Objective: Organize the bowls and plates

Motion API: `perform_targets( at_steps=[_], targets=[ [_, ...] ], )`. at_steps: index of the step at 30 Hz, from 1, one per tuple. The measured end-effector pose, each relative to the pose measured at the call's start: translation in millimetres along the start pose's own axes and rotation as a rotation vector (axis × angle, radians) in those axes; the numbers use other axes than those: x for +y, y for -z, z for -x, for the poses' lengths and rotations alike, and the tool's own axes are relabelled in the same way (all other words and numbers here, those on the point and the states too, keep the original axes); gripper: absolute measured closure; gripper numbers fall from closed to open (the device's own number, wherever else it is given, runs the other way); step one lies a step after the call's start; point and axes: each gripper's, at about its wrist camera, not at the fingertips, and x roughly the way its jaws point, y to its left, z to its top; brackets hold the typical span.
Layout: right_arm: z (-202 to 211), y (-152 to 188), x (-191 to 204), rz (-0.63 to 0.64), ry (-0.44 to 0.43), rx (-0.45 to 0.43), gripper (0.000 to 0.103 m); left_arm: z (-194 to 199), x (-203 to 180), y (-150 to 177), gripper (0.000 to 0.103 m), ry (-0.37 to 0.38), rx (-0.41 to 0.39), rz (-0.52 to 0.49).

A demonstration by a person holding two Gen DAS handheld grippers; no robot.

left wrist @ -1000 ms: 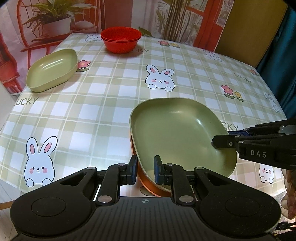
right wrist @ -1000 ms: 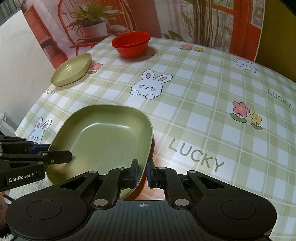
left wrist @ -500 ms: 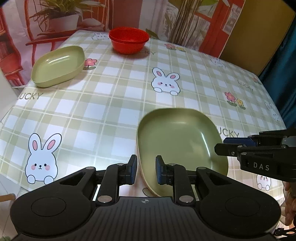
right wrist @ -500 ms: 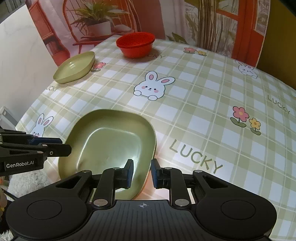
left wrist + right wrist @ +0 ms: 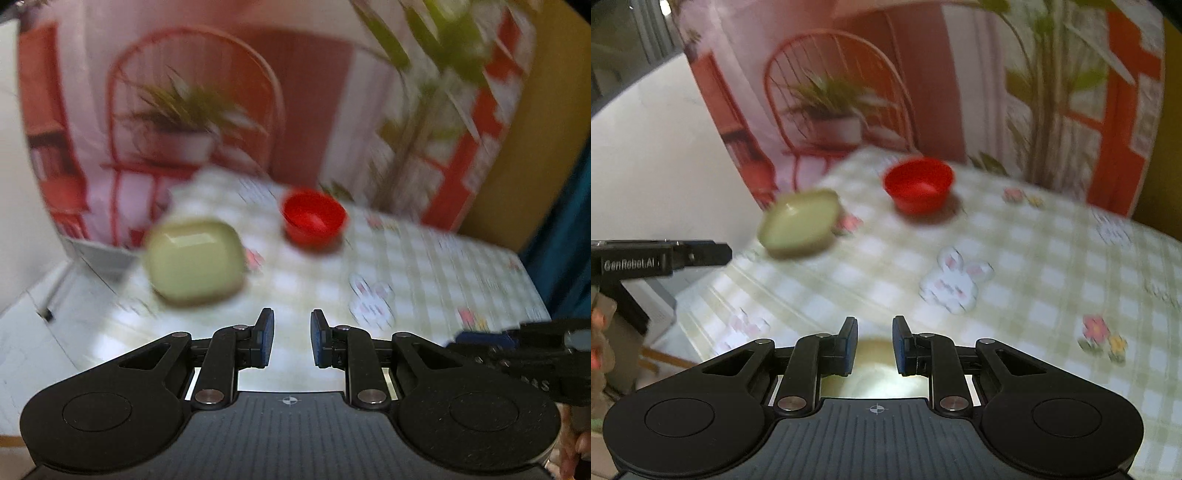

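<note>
The view is blurred by motion. At the far left of the checked tablecloth (image 5: 424, 266) lies a small pale green dish (image 5: 194, 260) (image 5: 799, 223). Beside it, further back, stands a red bowl (image 5: 314, 219) (image 5: 918, 182). My left gripper (image 5: 291, 341) (image 5: 701, 253) hangs above the near table, open by a narrow gap with nothing between its pads. My right gripper (image 5: 874, 345) (image 5: 480, 338) is likewise open and empty. Just below and behind its fingers shows part of a large green plate (image 5: 871, 352); the rest is hidden by the gripper body.
A backdrop with a printed red chair and potted plant (image 5: 834, 110) hangs behind the table. The table's left edge (image 5: 713, 291) drops to a white and grey surface (image 5: 37, 332). Rabbit and flower prints (image 5: 955, 280) mark the cloth. A hand (image 5: 576, 443) shows at the bottom right.
Both grippers let go of the large green plate's rim and opened a little. They rose and tipped upward, so the plate dropped out of the left view and the far dishes came to the centre.
</note>
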Motion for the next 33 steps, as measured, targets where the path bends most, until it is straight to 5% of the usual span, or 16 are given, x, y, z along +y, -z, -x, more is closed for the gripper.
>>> perform_targets(
  at_steps=[7,15,19,25,33],
  targets=[
    [-29,-54,60,0.048,-0.063,-0.034,0.083,14,55,-43,0.081,-0.114,-0.085,-0.012],
    [-107,-106,115,0.063,-0.096,-0.051,0.083,-7,125,-82,0.081,-0.181,-0.131,0.05],
    [-161,-124,124,0.064,-0.048,-0.023,0.083,-44,151,-82,0.067,-0.156,-0.11,0.103],
    [-228,-132,114,0.081,0.032,0.063,0.083,-98,170,-67,0.067,-0.091,-0.048,0.135],
    [-269,-132,86,0.055,0.101,0.1,0.082,-153,176,-49,0.066,-0.056,0.024,0.15]
  ],
)
